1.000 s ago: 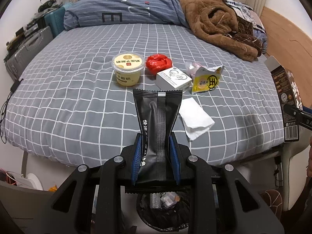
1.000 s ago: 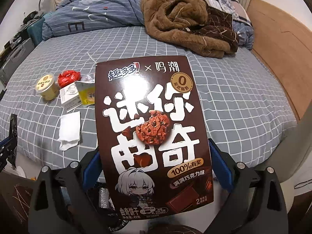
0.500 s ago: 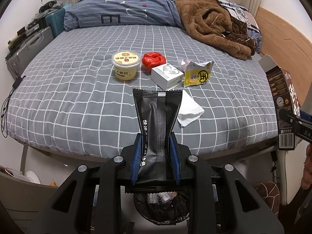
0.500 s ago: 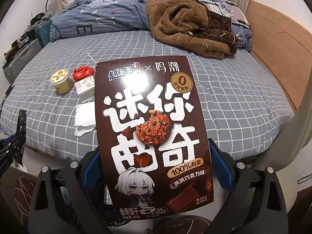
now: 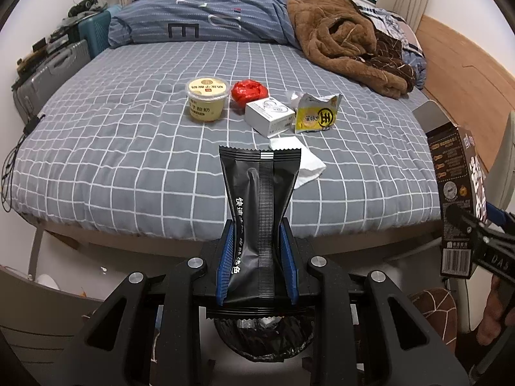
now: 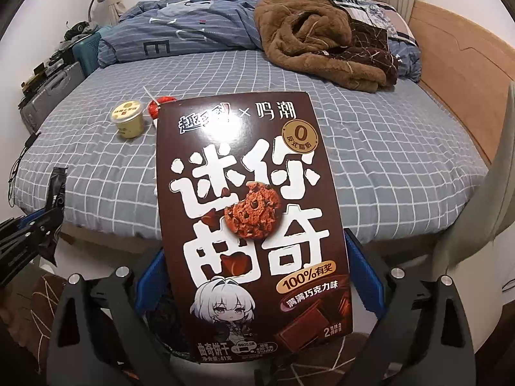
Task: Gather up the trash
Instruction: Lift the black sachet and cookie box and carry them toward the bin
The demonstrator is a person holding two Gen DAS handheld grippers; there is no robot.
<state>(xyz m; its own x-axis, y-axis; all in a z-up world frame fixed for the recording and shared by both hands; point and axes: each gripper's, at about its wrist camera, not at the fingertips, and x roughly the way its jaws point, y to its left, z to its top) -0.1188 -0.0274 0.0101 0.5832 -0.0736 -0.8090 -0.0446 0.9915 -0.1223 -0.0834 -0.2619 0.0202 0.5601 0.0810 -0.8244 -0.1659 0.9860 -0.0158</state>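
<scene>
Carrying trash binward: left gripper point(image 5: 257, 257) pinches the black wrapper point(image 5: 259, 199), right gripper point(image 6: 257, 276) clamps the cookie box point(image 6: 251, 212); next, release over the lined bin point(image 5: 264, 337) at bottom centre.

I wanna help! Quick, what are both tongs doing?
Left tongs: shut on the black wrapper.
Right tongs: shut on the cookie box.

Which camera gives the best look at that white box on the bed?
The left wrist view: the white box lies in the open between the red wrapper and yellow packet. In the right wrist view the cookie box hides it.
</scene>
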